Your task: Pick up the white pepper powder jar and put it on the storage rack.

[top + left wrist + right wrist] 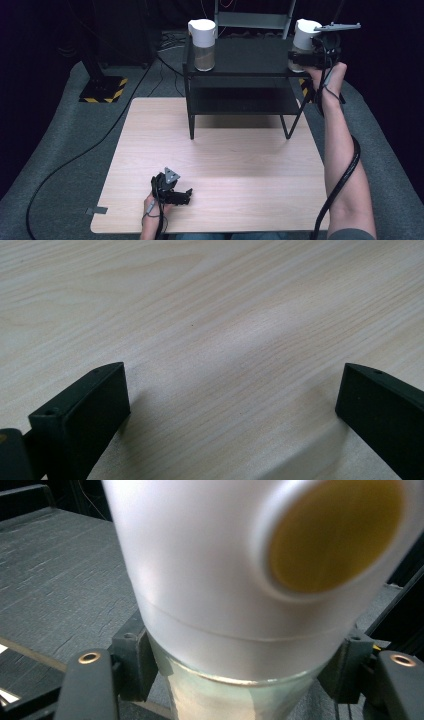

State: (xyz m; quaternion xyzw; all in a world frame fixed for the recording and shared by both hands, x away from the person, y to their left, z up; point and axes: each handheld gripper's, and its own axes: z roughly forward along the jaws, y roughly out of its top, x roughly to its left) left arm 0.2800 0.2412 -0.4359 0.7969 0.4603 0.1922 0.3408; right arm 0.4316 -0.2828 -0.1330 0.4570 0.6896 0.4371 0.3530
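Two white-lidded glass jars show in the high view. One jar [203, 44] stands on the left end of the black shelf's top [247, 55]. My right gripper [303, 57] is shut on the glass body of the other jar [304, 36] at the shelf's right end; whether it rests on the shelf I cannot tell. In the right gripper view that jar [240, 580] sits between the black jaws, its white lid with a round yellow patch tilted toward the camera. My left gripper [186, 194] rests low on the wooden table [220, 160] near its front edge, jaws wide apart over bare wood [225, 340].
The black two-level shelf stands at the table's far edge, its lower level [245, 100] bare. Grey carpet [60, 150] surrounds the table, with a black cable [85, 150] across it and a stand base with yellow-black stripes [103, 90] at far left.
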